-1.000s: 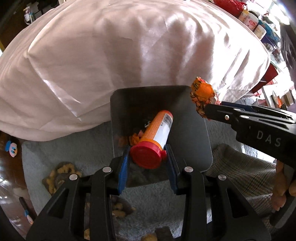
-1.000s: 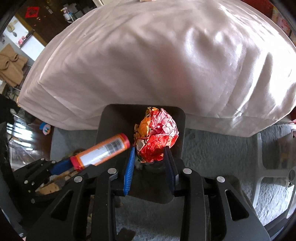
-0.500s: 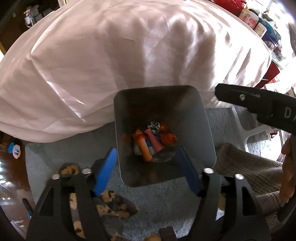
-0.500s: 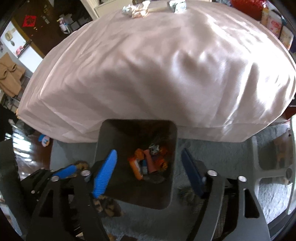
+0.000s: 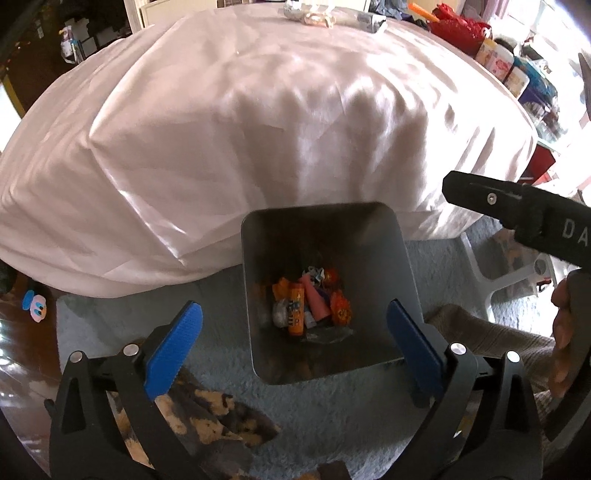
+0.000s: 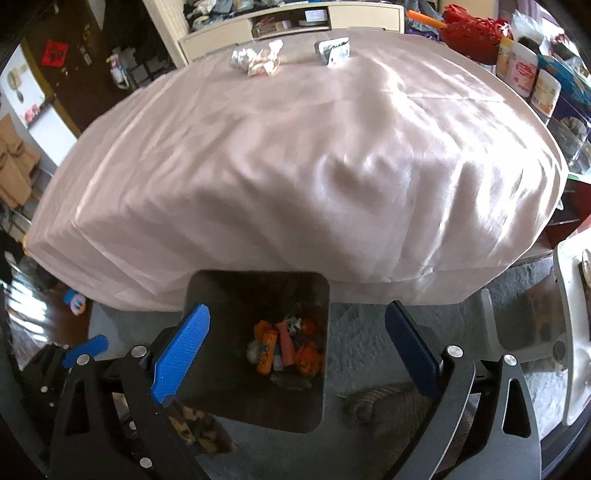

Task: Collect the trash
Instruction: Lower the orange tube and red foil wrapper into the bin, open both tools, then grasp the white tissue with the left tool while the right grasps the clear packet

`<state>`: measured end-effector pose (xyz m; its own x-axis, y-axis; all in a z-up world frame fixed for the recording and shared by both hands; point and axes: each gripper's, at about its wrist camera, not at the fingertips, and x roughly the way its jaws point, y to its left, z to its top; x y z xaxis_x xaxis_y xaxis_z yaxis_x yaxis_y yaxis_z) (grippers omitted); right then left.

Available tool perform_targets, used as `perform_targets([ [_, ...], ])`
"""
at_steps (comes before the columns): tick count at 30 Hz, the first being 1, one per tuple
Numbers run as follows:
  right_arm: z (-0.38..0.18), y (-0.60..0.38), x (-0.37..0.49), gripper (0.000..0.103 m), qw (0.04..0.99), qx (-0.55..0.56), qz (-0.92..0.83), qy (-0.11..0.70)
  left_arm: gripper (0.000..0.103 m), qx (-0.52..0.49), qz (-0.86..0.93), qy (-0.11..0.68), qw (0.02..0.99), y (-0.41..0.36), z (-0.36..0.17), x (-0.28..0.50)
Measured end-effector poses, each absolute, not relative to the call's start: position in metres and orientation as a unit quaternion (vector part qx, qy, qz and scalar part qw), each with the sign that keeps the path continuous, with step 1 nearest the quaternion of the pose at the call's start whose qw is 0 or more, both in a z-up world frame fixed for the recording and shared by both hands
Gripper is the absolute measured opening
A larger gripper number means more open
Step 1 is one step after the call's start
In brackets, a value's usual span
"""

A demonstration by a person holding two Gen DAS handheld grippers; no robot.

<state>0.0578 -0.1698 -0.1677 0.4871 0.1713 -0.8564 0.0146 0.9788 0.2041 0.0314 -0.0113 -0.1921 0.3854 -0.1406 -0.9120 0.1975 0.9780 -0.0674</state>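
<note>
Over trash bin (image 5: 325, 236), both hand-held grippers empty, jaws apart.

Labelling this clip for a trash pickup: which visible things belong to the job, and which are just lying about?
Job:
- bin
- orange tube in the bin
- crumpled wrappers on the table
- silver packet on the table

Lying about:
- duck toy
- jars
- red basket

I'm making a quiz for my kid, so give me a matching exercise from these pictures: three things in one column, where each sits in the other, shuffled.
Things:
1. orange tube
2. crumpled paper
3. bin

Places:
A. on the carpet beside the table
B. at the bottom of the bin
C. on the far side of the tablecloth

Pairs: 1-B, 2-C, 3-A
</note>
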Motion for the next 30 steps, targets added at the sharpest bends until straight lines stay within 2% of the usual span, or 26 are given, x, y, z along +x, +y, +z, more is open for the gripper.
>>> perform_targets([
  [9, -0.146, -0.197, 0.064, 0.096, 0.862, 0.155, 0.034, 0.481, 0.095, -0.016, -0.095, 0.526, 0.845, 0.003, -0.163, 0.043],
  [15, -0.117, -0.213, 0.086, 0.096, 0.879, 0.138, 0.011, 0.456, 0.095, -0.028, -0.07, 0.515, 0.854, 0.017, -0.129, 0.071],
  [22, -0.082, -0.226, 0.141, 0.096, 0.892, 0.109, -0.011, 0.438, 0.095, 0.009, -0.057, 0.486, 0.872, 0.007, -0.093, 0.127],
  [30, -0.064, -0.236, 0.22, 0.096, 0.893, 0.118, -0.028, 0.434, 0.095, 0.028, -0.08, 0.457, 0.885, -0.017, -0.079, 0.191],
])
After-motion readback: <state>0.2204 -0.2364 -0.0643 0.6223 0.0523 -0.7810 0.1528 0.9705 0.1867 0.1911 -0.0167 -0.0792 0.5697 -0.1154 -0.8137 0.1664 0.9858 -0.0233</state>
